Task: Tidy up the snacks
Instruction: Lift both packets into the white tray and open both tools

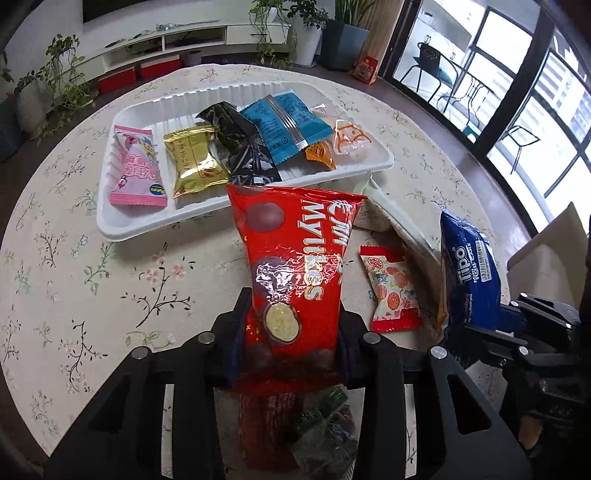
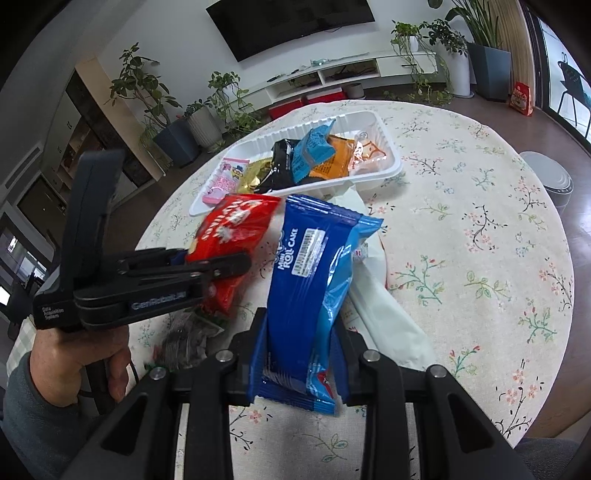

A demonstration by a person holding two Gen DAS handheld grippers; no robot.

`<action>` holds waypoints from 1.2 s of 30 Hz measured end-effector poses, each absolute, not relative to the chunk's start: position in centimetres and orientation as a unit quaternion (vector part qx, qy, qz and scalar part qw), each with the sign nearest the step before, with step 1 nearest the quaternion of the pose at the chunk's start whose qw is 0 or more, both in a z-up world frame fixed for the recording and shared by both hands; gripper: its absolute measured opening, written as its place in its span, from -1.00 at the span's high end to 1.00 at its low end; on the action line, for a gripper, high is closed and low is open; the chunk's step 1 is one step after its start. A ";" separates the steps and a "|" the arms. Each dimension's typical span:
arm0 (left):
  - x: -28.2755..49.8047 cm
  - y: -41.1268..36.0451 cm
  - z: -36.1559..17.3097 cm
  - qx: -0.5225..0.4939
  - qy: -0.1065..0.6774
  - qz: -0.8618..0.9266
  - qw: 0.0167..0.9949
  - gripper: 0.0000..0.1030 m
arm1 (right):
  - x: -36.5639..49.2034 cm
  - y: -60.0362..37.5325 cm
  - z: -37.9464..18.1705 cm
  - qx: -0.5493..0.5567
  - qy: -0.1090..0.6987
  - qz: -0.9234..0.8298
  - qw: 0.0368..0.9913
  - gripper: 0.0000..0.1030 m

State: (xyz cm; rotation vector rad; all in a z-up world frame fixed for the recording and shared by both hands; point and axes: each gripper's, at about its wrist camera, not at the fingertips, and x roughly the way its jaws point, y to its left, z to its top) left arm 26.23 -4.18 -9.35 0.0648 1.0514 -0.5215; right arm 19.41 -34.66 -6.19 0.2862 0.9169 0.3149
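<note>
Holding: left tongs point(image 1: 291, 332) clamp Mylikes bag point(image 1: 295, 258); right tongs point(image 2: 299, 350) clamp Tipo roll-cake pack point(image 2: 310, 280). Lay both flat in white tray point(image 1: 122, 225), beside existing packets.

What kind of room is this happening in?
Most likely a home living room: a wall-mounted TV above a low white media console, potted plants around it, and a round table with a floral tablecloth.

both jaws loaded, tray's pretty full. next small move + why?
Probably carry the left gripper forward and set the red Mylikes bag on the white tray. Its jaws are clamped on the bag, whose top nearly reaches the tray's near rim. The right gripper holds the blue Tipo roll cake farther back; it can follow.
</note>
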 end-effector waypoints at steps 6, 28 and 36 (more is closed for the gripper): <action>25.5 -0.4 -7.3 -0.043 0.479 -0.260 0.837 0.32 | 19.8 -35.8 -5.7 0.157 0.436 0.151 0.873 0.36; 31.5 5.9 -2.0 -0.148 0.434 -0.244 0.855 0.32 | 25.4 -39.4 -0.5 0.140 0.401 0.141 0.894 0.36; 39.7 4.0 -1.8 -0.113 0.439 -0.212 0.866 0.32 | 32.8 -37.6 3.0 0.110 0.397 0.168 0.896 0.36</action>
